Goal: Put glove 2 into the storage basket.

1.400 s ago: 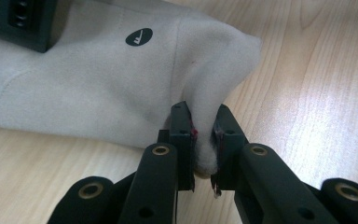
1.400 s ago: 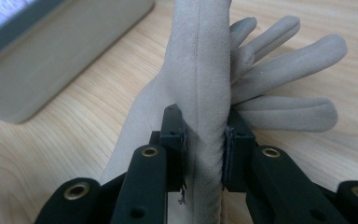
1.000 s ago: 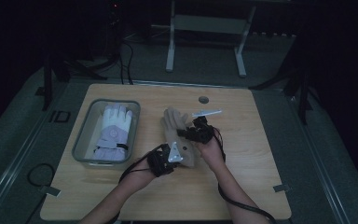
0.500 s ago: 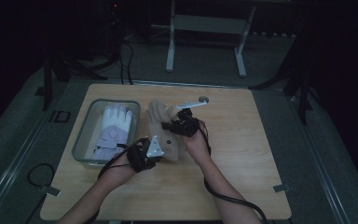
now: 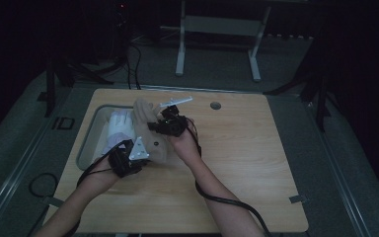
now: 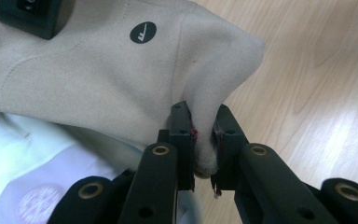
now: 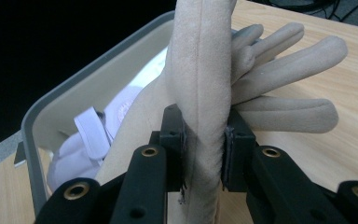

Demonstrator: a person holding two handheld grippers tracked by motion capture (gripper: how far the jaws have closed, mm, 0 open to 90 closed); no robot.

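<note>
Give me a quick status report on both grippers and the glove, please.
Left gripper shut on beige glove edge. Right gripper shut on same glove. Glove held off table, beside grey bin holding white glove. Nothing in the way.

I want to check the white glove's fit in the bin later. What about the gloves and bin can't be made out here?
- White glove: high view too dark and small for detail; the beige glove covers its right side.
- Bin: cut off by the right gripper view's left edge.
- Beige glove's cuff: pinched inside the left hand-held gripper, so its edge is hidden.
- Logo: too small to read.
</note>
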